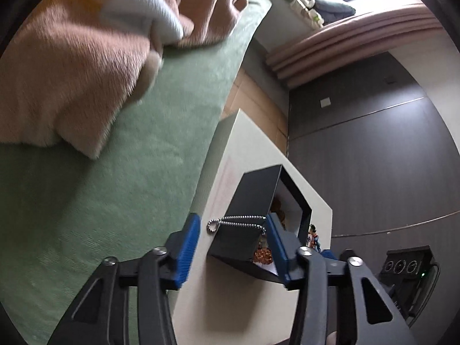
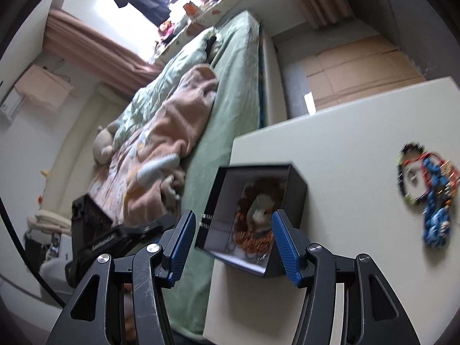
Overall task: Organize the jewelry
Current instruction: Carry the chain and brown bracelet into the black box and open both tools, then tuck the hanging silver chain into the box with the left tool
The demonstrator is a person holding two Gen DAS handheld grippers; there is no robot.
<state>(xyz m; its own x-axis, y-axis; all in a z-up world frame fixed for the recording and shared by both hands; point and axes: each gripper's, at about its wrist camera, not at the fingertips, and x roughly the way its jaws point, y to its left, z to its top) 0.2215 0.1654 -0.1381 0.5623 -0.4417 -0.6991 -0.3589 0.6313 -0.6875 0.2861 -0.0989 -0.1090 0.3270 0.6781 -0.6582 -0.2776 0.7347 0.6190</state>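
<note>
Chain of silver beads drapes over the near wall of the black box on the white tabletop; more jewelry fills the box, and a heap lies apart. Left tongs and right tongs gape, grasping nothing

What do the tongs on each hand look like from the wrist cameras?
Both match: the left tongs and right tongs have black linkage arms with triangular cut-outs and round silver pivot bolts, and ribbed blue pads line each finger. No cables, sleeves or markings show on them.
</note>
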